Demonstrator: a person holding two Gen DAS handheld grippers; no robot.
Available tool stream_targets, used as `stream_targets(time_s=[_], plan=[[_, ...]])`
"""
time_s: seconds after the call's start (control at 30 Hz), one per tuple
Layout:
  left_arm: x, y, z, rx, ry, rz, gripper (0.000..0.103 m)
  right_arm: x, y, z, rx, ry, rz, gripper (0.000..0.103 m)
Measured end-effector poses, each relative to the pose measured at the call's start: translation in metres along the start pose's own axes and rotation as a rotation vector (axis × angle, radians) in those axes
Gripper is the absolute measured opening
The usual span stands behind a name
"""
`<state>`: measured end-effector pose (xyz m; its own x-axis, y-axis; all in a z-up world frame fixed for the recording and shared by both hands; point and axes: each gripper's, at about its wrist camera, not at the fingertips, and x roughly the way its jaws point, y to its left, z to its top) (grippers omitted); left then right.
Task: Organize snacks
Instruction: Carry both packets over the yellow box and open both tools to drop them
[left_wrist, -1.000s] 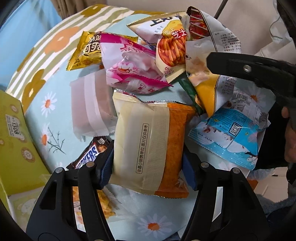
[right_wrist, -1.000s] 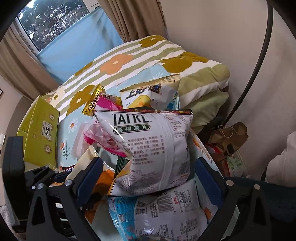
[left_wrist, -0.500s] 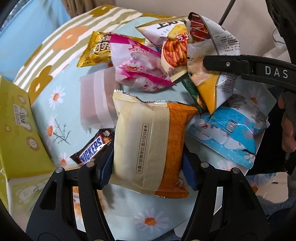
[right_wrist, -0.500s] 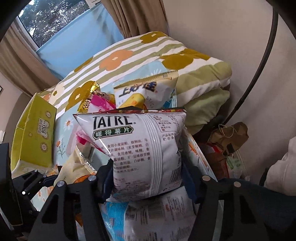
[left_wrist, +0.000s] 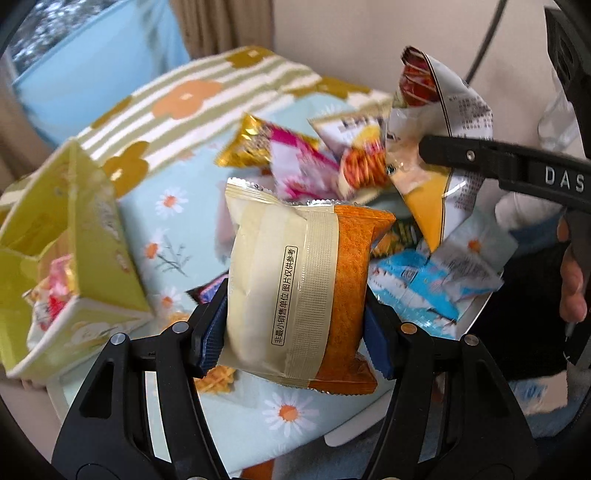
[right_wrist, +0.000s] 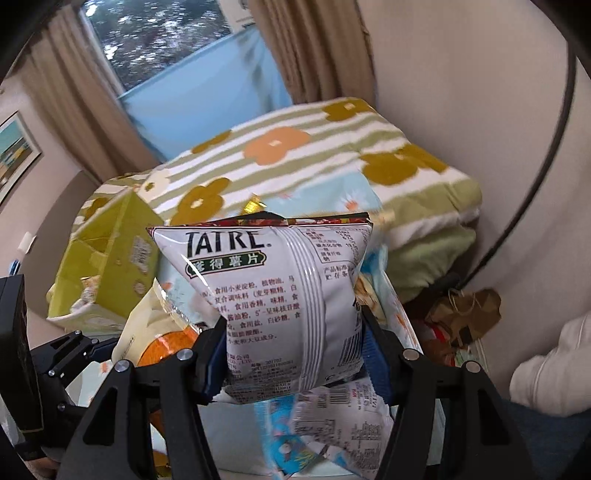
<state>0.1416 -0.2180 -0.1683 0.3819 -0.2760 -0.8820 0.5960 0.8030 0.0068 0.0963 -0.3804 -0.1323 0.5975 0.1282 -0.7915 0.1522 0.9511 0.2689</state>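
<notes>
Behind everything, the striped flowered blanket (right_wrist: 295, 155) lies folded against the wall, with the daisy-print cloth (left_wrist: 173, 221) spread in front of it. To my left the yellow-green box (left_wrist: 92, 236) stands open, small packets inside. Loose snacks are heaped on the cloth: a pink bag (left_wrist: 299, 166), a gold one (left_wrist: 247, 147), a blue bag (left_wrist: 424, 288). My right gripper (right_wrist: 293, 354) is clamped on the white TATRE chip bag (right_wrist: 280, 295), holding it upright above the blue bag. My left gripper (left_wrist: 295, 328) pinches the cream-and-orange packet (left_wrist: 295, 284) by its lower sides, lifted clear of the cloth, beside the box.
</notes>
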Motion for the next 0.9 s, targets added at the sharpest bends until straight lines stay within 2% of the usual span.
stream_targets(time_s=[0.2, 0.43, 0.7, 0.9], plan=[[-0.053, 0.033, 0.005, -0.13, -0.098, 0.047, 0.06, -0.022, 0.039, 0.02, -0.111, -0.042, 0.065, 0.058], [-0.112, 0.109, 0.008, -0.249, -0.207, 0.157, 0.06, -0.025, 0.106, 0.046, -0.205, -0.083, 0.143, 0.058], [-0.134, 0.224, -0.005, -0.337, -0.228, 0.227, 0.06, 0.011, 0.212, 0.07, -0.271, -0.089, 0.216, 0.058], [-0.122, 0.309, -0.013, -0.394, -0.201, 0.23, 0.06, 0.062, 0.284, 0.08, -0.273, -0.042, 0.243, 0.058]])
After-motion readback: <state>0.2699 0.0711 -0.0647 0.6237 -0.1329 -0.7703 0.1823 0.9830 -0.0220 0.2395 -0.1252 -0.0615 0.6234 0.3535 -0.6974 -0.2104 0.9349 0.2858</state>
